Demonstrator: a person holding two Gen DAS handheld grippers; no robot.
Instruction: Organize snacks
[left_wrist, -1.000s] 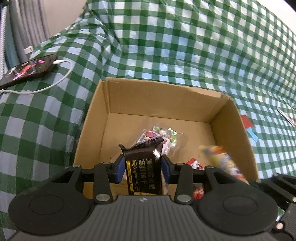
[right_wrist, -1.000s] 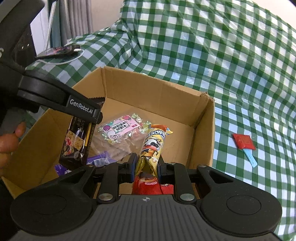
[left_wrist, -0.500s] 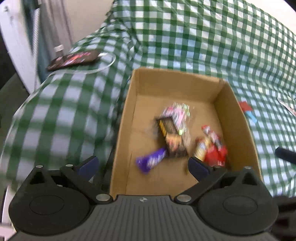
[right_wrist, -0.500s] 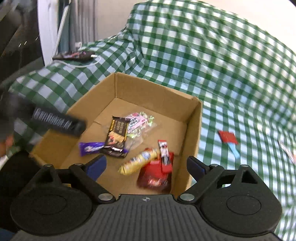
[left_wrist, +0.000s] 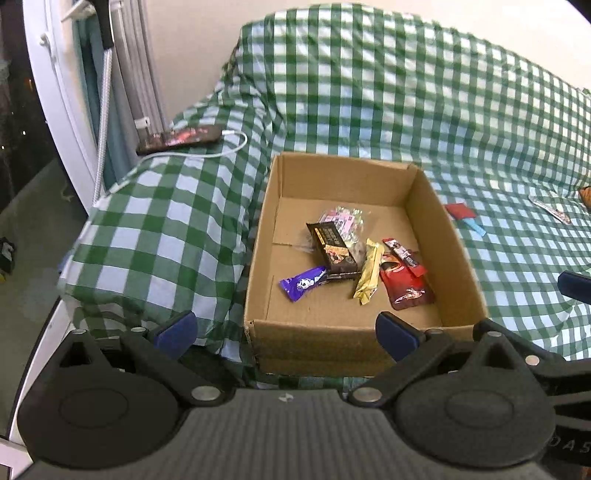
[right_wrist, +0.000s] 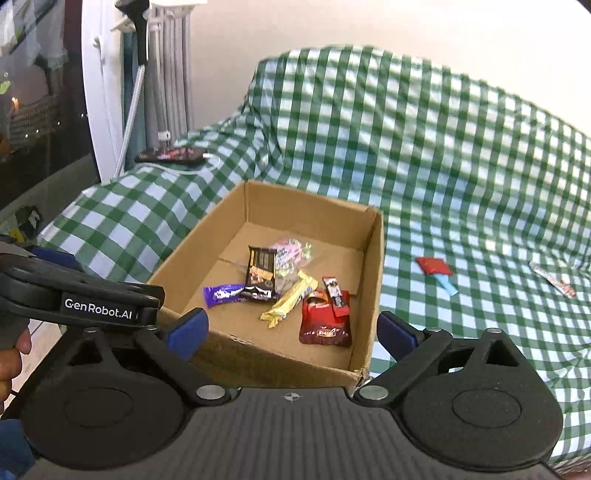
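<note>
Both grippers hang with fingers spread and empty: the left gripper and the right gripper, whose fingers have just been opening. The box lies ahead of both, snacks inside it.

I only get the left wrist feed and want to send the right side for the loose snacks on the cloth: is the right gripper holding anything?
Observer: No. The right gripper is wide open; its jaws have just been opening, and nothing is between them.
Operator: Is it inside the box?
Observer: No. In the right wrist view it is short of the cardboard box, and the box's near wall shows between its fingers.
Operator: Any sign of the person there?
Observer: Yes, a hand shows at that view's left edge, curled round a grey handle.
</note>
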